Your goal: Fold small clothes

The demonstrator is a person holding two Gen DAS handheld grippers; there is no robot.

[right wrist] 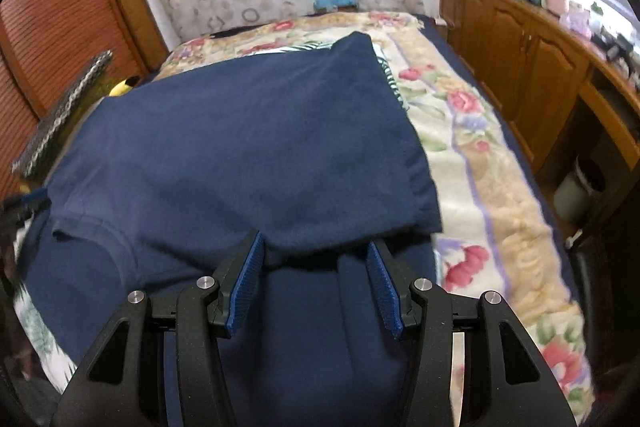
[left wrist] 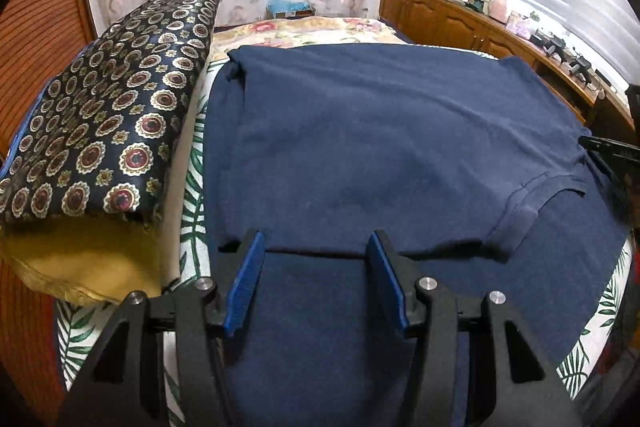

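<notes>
A navy blue T-shirt [left wrist: 380, 147] lies spread on the bed, folded over itself with a horizontal fold edge near the fingertips and its neckline at the right. My left gripper [left wrist: 316, 247] is open, its blue pads just above that fold edge, holding nothing. In the right wrist view the same shirt [right wrist: 248, 147] fills the middle, with the neckline at the left. My right gripper [right wrist: 316, 251] is open over the shirt's near fold, empty. The right gripper's tip shows at the right edge of the left wrist view [left wrist: 612, 147].
A patterned dark cushion [left wrist: 108, 131] with a yellow underside lies left of the shirt. A floral blanket [right wrist: 480, 167] covers the bed to the right. Wooden cabinets [right wrist: 520, 67] with clutter on top run along the right wall. A louvred wooden door [right wrist: 52, 39] stands at left.
</notes>
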